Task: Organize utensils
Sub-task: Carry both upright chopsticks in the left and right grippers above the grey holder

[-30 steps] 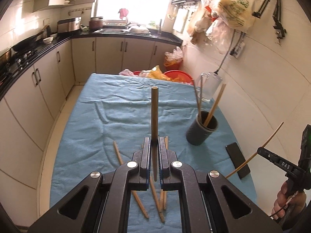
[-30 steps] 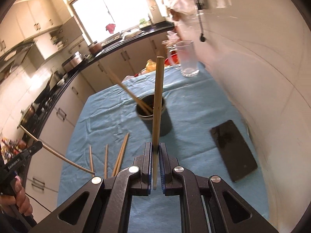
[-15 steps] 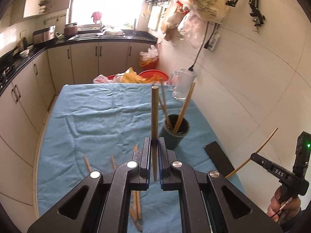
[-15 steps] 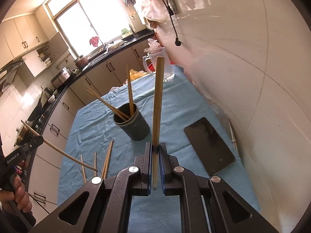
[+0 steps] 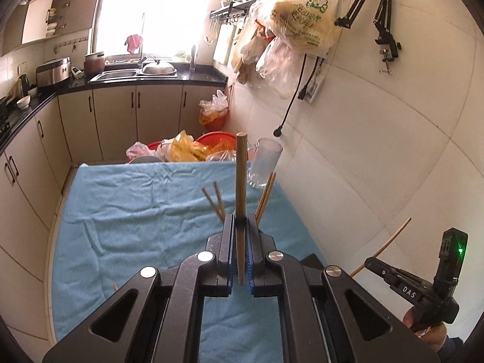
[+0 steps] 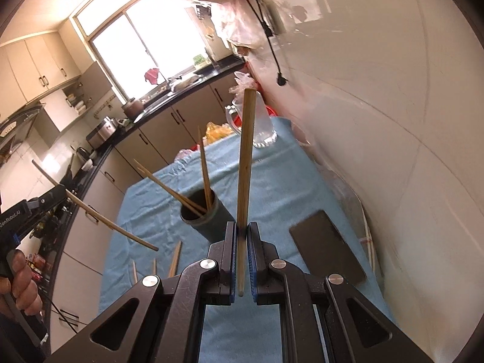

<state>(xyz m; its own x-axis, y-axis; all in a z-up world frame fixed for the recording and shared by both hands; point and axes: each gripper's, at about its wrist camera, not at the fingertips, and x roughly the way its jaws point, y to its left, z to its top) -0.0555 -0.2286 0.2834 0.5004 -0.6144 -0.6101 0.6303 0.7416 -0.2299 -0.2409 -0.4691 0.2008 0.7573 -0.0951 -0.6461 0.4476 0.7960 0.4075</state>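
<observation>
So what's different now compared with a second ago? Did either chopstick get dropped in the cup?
Not yet. Both grippers have come closer to the dark cup: in the left view it has slid from off to the right to behind the left gripper, and the loose chopsticks have nearly dropped from view. Unchanged: the left gripper and the right gripper each still clamp one chopstick, and three still stand in the cup.

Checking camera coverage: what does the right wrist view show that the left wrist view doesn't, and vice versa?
Right wrist only: the dark holder itself, the loose chopsticks on the cloth, and most of the black slab near the wall.

Left wrist only: the black clamp arm on the wall and the sink; the holder is hidden behind the left gripper.

Both: the blue cloth, the glass mug, the chopsticks in the holder, and each gripper, right gripper included, shut on one chopstick.
</observation>
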